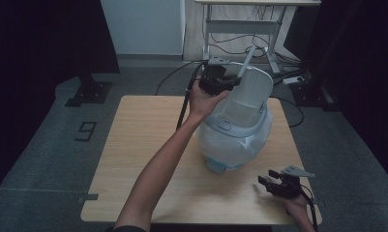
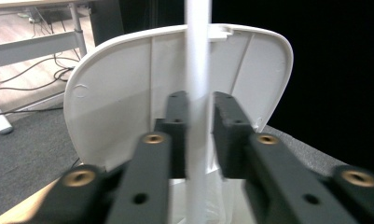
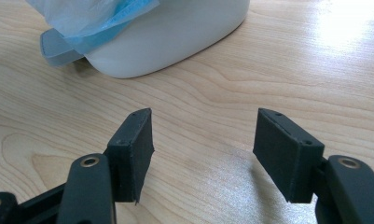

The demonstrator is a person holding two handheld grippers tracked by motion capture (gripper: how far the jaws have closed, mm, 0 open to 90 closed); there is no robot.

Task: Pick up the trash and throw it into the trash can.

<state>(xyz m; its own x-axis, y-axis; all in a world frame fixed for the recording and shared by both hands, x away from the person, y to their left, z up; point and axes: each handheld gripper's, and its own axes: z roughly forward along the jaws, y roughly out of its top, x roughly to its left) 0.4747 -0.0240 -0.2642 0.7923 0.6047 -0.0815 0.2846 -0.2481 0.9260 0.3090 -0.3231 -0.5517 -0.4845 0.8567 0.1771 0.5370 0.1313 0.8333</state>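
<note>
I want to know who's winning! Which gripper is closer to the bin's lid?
Left. The left gripper is up at the raised lid, jaws closed on a thin white rod in front of it. The right gripper sits low over the table, jaws open, apart from the bin.

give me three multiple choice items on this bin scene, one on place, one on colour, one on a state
1. Where does the right gripper sit?
A. near the table's front right corner
B. inside the bin
C. on the floor

2. What colour is the bin's lid?
A. red
B. white
C. black

3. How is the lid?
A. shut flat
C. raised open
B. lying off on the table

Answers:
1 A, it rests low on the wooden table in front of the bin.
2 B, its underside looks white in the left gripper view.
3 C, it stands upright behind the bagged opening, by the left gripper.
</note>
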